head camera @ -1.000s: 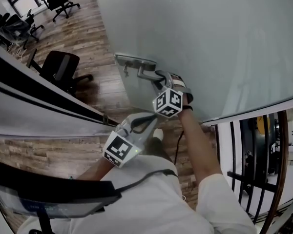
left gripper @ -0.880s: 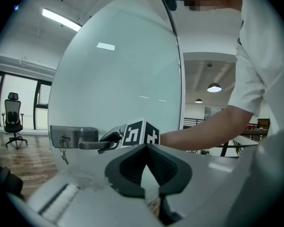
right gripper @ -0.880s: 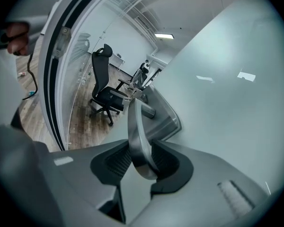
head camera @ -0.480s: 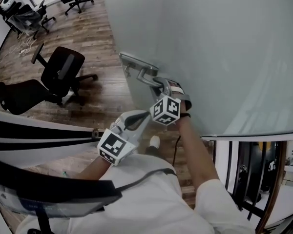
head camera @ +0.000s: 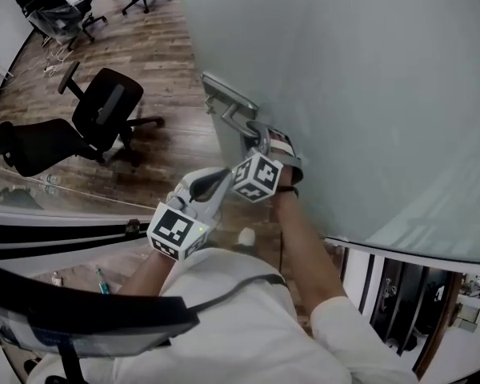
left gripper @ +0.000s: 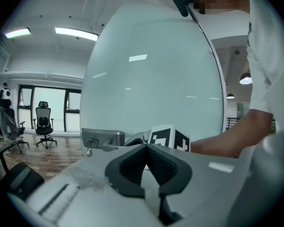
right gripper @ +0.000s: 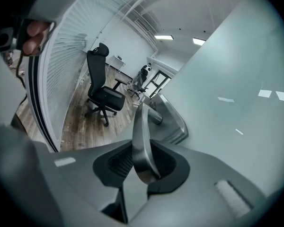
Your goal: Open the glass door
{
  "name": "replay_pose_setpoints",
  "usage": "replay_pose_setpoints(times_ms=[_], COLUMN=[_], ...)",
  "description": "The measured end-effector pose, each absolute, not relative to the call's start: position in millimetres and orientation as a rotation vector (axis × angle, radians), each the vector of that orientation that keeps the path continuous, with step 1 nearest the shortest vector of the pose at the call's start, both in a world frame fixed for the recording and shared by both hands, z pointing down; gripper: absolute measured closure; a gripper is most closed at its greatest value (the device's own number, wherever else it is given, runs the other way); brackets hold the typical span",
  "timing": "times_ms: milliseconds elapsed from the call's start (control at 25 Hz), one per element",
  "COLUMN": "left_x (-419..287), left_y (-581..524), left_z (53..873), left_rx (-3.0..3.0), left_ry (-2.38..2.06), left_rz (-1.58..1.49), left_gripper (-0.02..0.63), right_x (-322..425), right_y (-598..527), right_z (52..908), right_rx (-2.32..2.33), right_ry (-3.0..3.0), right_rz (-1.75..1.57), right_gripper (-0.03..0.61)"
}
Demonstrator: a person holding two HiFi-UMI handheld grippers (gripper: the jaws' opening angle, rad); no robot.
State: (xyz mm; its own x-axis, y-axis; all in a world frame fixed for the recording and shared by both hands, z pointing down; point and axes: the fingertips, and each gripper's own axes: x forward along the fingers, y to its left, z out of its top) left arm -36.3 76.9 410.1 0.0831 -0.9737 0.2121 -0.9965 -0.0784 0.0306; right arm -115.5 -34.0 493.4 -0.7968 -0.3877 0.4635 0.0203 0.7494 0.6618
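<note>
The frosted glass door fills the upper right of the head view. Its metal lock plate carries a lever handle. My right gripper is shut on that handle, which runs upright between the pads. Its jaws have just been closing with the lever between them. My left gripper hangs just below and left of the right one, apart from the door. It is shut with nothing between its jaws. A key hangs under the lock plate.
Two black office chairs stand on the wooden floor left of the door. A glass partition with a dark frame runs along the lower left. Dark railing bars stand at the lower right. A blind-covered glass wall is close on the left.
The partition frame has slid lower in the head view and more floor and a second chair show past the door edge. My left gripper has moved left. My right gripper stays on the handle.
</note>
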Motion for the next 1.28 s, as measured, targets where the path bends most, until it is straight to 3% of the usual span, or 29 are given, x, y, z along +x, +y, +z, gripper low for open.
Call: replay_pose_setpoints(times_ms=[280,520,1280], left_x=[-76.9,-71.5,-177.4], left_y=[56.5,-16.1,-141.5], left_z=[398.4,346.3,374.4], left_rx=[2.081,2.043,2.218], left_ry=[-2.142,-2.165,-2.036], left_rz=[0.229,0.219,0.094], left_gripper=[0.614,0.614,0.614], right_x=[-124.6,-100.4,-123.2], right_y=[-76.4,-148.9,-212.7], right_z=[497.4,446.7,478.8], right_rx=[0.306,0.336,0.453], right_ry=[-2.303,-2.286,-2.091], right_rz=[-0.838,-0.809,-0.832], right_gripper=[0.506,0.506,0.532])
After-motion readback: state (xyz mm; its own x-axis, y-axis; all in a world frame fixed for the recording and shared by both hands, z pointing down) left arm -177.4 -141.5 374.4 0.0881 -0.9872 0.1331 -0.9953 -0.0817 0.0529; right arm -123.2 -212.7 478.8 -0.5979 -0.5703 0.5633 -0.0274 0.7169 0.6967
